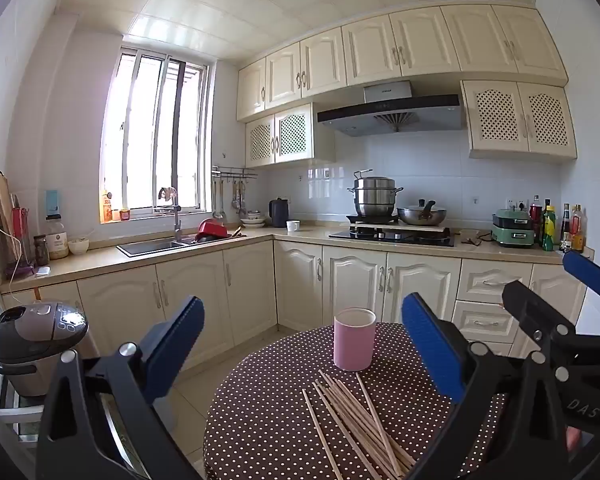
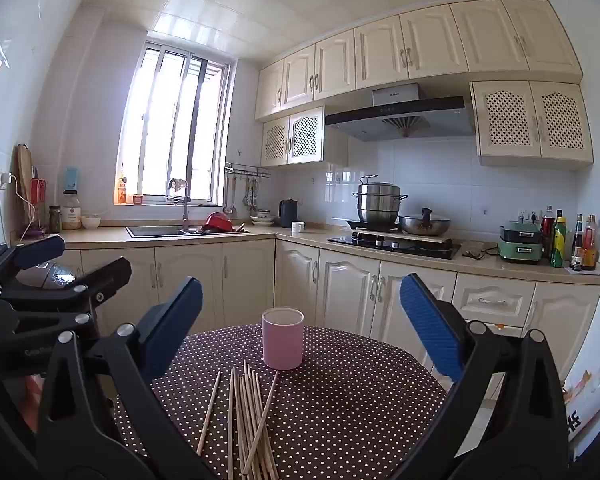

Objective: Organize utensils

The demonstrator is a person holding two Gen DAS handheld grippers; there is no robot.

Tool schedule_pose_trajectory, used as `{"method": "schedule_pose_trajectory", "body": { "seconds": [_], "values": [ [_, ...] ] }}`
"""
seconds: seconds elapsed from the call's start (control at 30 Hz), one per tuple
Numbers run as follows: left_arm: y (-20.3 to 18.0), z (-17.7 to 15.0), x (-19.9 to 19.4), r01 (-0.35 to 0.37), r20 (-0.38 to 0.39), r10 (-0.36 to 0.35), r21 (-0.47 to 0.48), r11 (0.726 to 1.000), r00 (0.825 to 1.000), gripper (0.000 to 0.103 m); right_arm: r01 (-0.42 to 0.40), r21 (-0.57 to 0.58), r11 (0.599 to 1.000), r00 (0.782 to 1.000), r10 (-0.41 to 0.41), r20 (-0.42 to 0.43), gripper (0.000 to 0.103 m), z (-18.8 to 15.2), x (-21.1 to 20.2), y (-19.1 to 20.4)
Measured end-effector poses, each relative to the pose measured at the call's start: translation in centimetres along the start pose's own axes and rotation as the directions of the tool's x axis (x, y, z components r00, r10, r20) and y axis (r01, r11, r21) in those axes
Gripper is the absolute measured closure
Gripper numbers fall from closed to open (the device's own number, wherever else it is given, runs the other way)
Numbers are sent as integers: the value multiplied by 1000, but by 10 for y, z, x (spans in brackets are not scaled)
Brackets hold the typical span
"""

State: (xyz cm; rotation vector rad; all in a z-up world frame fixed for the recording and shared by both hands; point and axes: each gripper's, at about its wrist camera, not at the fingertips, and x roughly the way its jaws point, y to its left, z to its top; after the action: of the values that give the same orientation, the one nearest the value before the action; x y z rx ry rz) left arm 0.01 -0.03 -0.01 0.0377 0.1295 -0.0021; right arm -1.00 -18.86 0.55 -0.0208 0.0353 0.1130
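my left tongs (image 1: 302, 354): wide open, nothing in them, hanging over the near edge of the desk
my right tongs (image 2: 300, 326): same deal, spread all the way, holding nothing, level over the near edge just beside the left pair
desk (image 2: 360, 400): round, brown cloth with white dots, only the cup and sticks on it
chopsticks (image 1: 356, 424): loose pile of bare wooden ones lying flat by the near edge, on the left half as my right cam sees it
which way they point: long axis runs roughly from the near edge toward the cup, slightly fanned; a couple lie crossed over the rest
pink cup (image 2: 283, 339): upright, open mouth up, toward the far edge, just past the far tips of the pile, not touching as far as I can tell
in the way: nothing between either pair of tongs and the sticks
around: rice cooker (image 1: 38, 342) off the desk's left side, cream cabinets (image 2: 348, 284) right behind the far edge, stove with steamer pot (image 1: 374, 196) on the kitchen counter, sink (image 1: 152, 246) under the window
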Motion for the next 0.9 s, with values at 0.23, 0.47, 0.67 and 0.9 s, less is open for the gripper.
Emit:
{"method": "schedule_pose_trajectory", "body": {
  "seconds": [0.23, 0.47, 0.67, 0.9],
  "values": [
    [0, 0, -1, -1, 0, 1, -3, 1000, 1000, 6, 1, 3, 1000, 1000, -1, 1, 6, 1, 0, -1],
    [-3, 0, -1, -3, 0, 3, -2, 1000, 1000, 6, -1, 3, 1000, 1000, 1, -2, 6, 1, 0, -2],
    [-2, -1, 0, 0, -4, 0, -3, 1000, 1000, 6, -1, 2, 1000, 1000, 1, -5, 6, 1, -1, -2],
    [-3, -4, 2, 2, -7, -2, -2, 1000, 1000, 6, -1, 4, 1000, 1000, 1, -8, 6, 0, -1, -4]
  ]
}}
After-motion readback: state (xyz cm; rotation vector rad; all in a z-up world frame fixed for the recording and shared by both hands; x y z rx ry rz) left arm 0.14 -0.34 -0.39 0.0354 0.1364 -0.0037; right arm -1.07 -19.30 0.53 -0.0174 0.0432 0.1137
